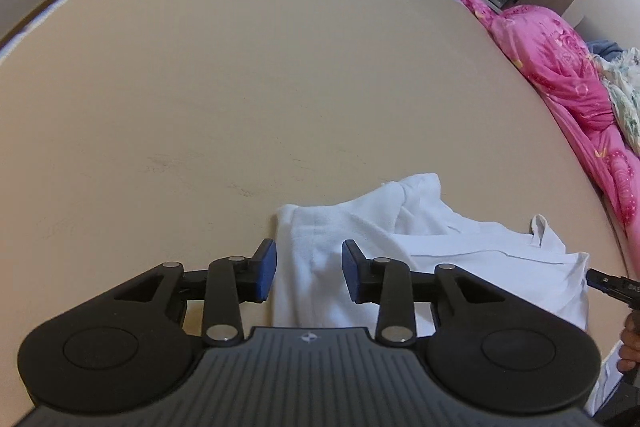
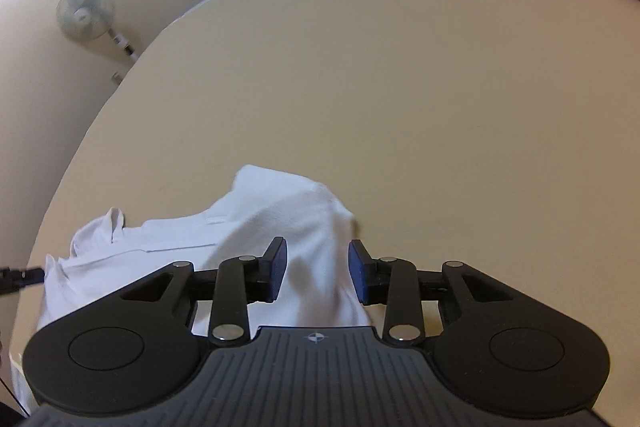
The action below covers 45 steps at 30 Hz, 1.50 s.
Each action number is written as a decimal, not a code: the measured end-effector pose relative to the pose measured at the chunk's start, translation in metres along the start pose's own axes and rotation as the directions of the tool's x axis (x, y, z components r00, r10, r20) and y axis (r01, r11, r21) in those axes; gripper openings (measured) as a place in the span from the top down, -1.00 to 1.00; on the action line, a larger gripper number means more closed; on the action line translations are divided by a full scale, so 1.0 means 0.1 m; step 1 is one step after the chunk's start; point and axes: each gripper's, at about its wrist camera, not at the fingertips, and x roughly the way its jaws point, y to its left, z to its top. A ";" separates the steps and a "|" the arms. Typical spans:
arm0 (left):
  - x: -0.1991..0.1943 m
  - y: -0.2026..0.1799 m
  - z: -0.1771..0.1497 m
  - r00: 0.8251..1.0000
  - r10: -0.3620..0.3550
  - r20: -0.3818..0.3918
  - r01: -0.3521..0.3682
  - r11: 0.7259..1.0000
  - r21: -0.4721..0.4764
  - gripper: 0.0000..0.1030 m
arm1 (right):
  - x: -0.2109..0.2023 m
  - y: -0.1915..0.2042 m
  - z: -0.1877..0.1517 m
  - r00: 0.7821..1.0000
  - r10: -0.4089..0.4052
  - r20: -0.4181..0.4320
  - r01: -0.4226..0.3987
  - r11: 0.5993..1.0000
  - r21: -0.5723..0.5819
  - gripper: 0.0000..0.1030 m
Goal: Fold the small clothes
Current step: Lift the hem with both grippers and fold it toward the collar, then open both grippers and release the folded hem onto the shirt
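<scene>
One beige tabletop [image 1: 240, 67] fills both views, a pink quilt [image 1: 560, 75] along its far side. Both the left gripper [image 1: 309, 269] and right gripper [image 2: 318, 269] hover, jaws released, over a crumpled white garment [image 1: 360, 235] whose near edge is hidden beneath them.

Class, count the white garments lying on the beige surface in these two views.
1: a white garment lies crumpled at the near edge of the beige surface, ahead of both grippers. Nothing shows whether others lie out of frame.
</scene>
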 end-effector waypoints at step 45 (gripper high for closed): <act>-0.43 -0.24 -0.91 0.983 0.047 -0.176 -0.044 0.999 0.017 0.48 | -0.64 0.06 -0.69 0.979 -0.137 -0.151 0.156 0.980 0.123 0.33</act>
